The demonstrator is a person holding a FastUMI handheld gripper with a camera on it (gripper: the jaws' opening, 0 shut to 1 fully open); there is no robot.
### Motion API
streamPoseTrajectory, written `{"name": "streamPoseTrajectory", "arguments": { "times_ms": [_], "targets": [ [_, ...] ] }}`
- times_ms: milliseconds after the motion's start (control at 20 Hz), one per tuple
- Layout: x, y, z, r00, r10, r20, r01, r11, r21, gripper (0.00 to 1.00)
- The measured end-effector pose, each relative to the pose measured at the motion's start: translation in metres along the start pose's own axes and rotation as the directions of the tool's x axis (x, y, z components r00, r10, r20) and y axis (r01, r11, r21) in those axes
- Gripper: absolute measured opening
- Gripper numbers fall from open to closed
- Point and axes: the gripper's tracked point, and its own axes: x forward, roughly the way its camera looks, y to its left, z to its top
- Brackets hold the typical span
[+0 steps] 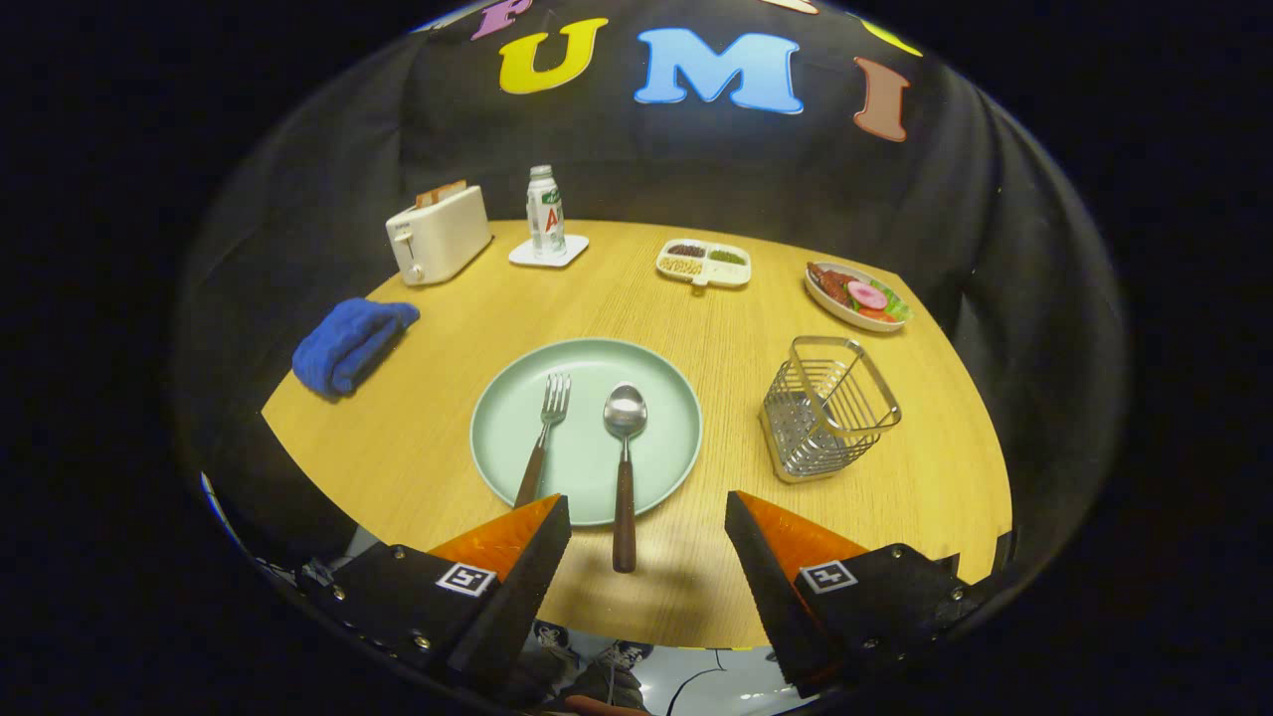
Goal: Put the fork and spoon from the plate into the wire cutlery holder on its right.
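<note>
A pale green plate (517, 428) lies on the wooden table just ahead of my fingers. On it rest a fork (545, 430) at the left and a spoon (625, 452) at the right, both with dark brown handles pointing toward me. The spoon's handle reaches over the plate's near rim into the gap between my fingers. An empty wire cutlery holder (828, 408) stands upright to the right of the plate. My gripper (646, 517) hovers open above the table's near edge, with nothing held.
A blue cloth (350, 343) lies left of the plate. Along the back stand a white toaster (438, 236), a bottle (545, 211) on a white coaster, a divided snack tray (704, 264) and a bowl of food (855, 296). Black cloth walls surround the table.
</note>
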Motion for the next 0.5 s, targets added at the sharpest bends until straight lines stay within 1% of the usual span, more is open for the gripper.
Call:
{"name": "streamPoseTrajectory", "arguments": {
  "times_ms": [150,250,350,500],
  "targets": [
    [0.016,-0.005,-0.015,0.996,-0.008,-0.089,0.006,1.000,-0.021,0.94],
    [0.024,-0.004,-0.025,0.988,-0.001,-0.155,-0.002,1.000,-0.020,0.82],
    [0.032,-0.005,-0.027,0.983,-0.002,-0.184,-0.005,0.999,-0.037,0.79],
    [0.036,-0.001,-0.027,0.977,0.013,-0.212,-0.027,0.998,-0.063,0.58]
  ]
}}
